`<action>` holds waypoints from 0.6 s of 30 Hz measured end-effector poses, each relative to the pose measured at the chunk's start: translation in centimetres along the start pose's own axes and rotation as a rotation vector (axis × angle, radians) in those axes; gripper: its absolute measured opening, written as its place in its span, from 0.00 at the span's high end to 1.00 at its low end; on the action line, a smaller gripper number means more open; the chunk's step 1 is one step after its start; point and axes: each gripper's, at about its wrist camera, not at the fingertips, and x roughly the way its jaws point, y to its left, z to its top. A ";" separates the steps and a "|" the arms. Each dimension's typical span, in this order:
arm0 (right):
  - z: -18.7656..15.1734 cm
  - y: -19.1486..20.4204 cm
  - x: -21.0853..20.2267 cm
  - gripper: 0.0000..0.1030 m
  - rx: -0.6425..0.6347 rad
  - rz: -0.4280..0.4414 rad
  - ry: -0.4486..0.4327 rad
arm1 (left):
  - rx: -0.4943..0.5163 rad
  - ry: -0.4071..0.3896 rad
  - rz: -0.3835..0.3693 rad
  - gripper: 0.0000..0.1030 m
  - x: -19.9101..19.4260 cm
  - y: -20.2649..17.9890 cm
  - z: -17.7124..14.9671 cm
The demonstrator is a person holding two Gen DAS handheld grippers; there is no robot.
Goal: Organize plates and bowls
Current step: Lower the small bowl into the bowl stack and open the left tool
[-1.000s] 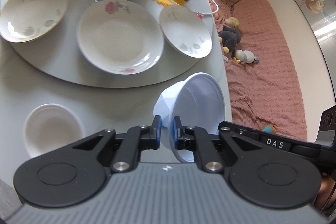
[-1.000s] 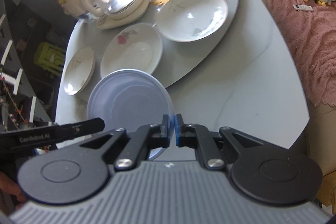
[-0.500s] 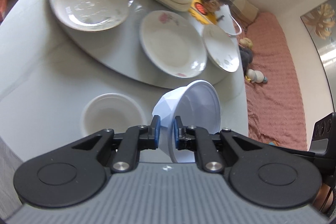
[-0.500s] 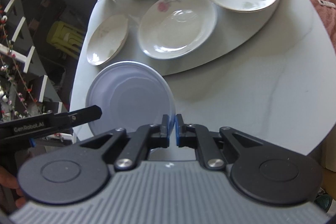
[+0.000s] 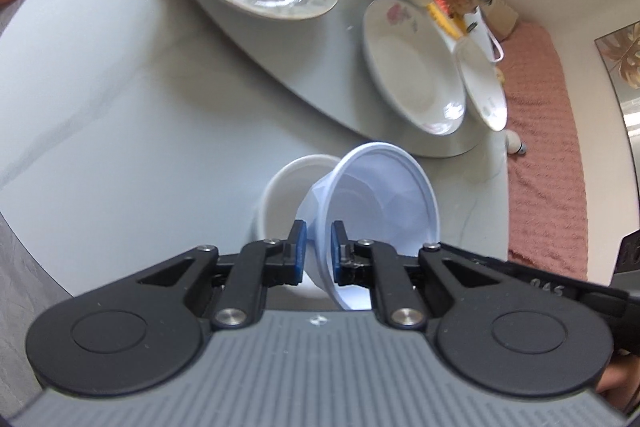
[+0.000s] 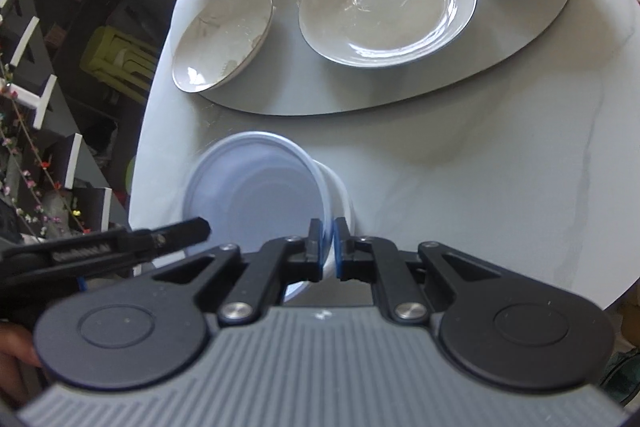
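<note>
Both tools pinch the rim of one pale blue plastic bowl (image 5: 384, 203): left tool (image 5: 318, 247) and right tool (image 6: 327, 245) hold it tilted just over a white bowl (image 5: 280, 187) on the bench (image 5: 120, 127), near the grey turntable (image 6: 360, 95) carrying three plates

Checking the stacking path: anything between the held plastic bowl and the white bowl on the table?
Nothing visible. Both tongs, left and right, grip the plastic bowl by opposite rim edges, right above the white bowl. What shows of the white bowl's inside looks empty. Plates sit clear on the turntable.
</note>
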 end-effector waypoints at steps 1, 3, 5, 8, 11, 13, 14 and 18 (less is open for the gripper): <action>0.1 -0.2 0.2 0.92 0.007 0.002 0.000 | 0.004 0.007 0.002 0.87 0.2 0.3 0.0; 0.0 0.0 0.7 0.92 0.009 -0.004 0.001 | 0.024 0.012 0.013 0.87 0.6 0.7 -0.2; -0.4 -0.1 0.9 0.92 0.011 -0.005 -0.007 | 0.032 0.018 0.018 0.87 0.9 1.0 -0.3; -0.6 0.0 1.5 0.92 0.013 -0.024 -0.010 | 0.043 0.023 0.025 0.87 1.2 1.0 -0.5; -0.7 0.3 1.9 0.92 0.001 -0.036 -0.017 | 0.057 0.029 0.026 0.87 1.6 1.2 -0.6; -0.5 0.1 1.9 0.92 0.009 -0.029 -0.018 | 0.054 0.032 0.010 0.85 1.6 1.4 -0.5; -0.3 0.0 1.8 0.90 0.014 -0.031 -0.021 | 0.066 0.041 0.019 0.81 1.6 1.3 -0.4; -0.1 -0.1 0.7 0.90 0.004 -0.048 -0.057 | 0.120 0.027 0.036 0.69 1.0 0.4 -0.3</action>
